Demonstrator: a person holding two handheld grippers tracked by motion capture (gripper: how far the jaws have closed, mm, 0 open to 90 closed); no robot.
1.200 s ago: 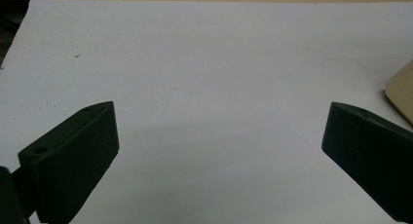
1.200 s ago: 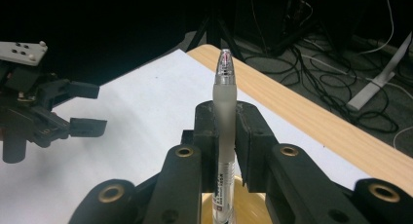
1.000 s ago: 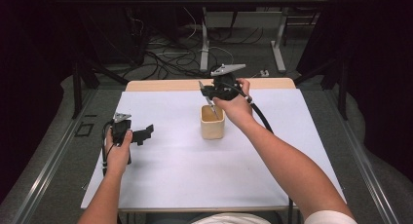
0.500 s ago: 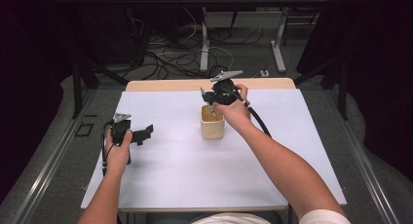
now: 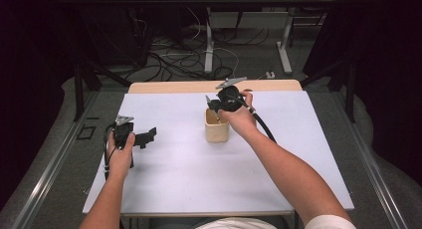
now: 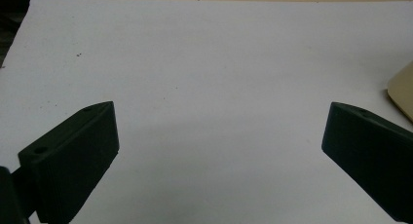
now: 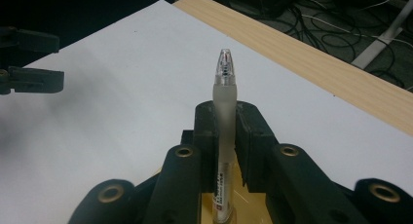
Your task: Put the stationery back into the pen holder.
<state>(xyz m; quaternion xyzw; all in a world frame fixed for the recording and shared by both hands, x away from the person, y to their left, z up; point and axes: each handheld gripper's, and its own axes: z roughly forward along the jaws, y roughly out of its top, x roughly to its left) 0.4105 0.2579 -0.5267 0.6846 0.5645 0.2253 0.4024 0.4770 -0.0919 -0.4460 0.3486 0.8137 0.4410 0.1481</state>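
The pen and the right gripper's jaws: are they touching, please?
Touching. In the right gripper view the two jaws of the right gripper press against both sides of the pen, with no gap; its lower end points into the beige cup.

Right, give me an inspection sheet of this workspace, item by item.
Surface: white sheet covering the table, with a wooden edge bare at the far side.
Job's things: frosted pen with a clear cap, clamped upright; beige cup under it, with the pen's lower end inside the cup's mouth.
Clutter: nothing seen.
Grippers: right gripper shut on the pen above the cup; left gripper open, nothing between its jaws, low over the white sheet.
Cables: black cable trailing from the right gripper along the forearm; loose cables on the floor beyond the table.
Surroundings: metal table legs and dark curtains behind.
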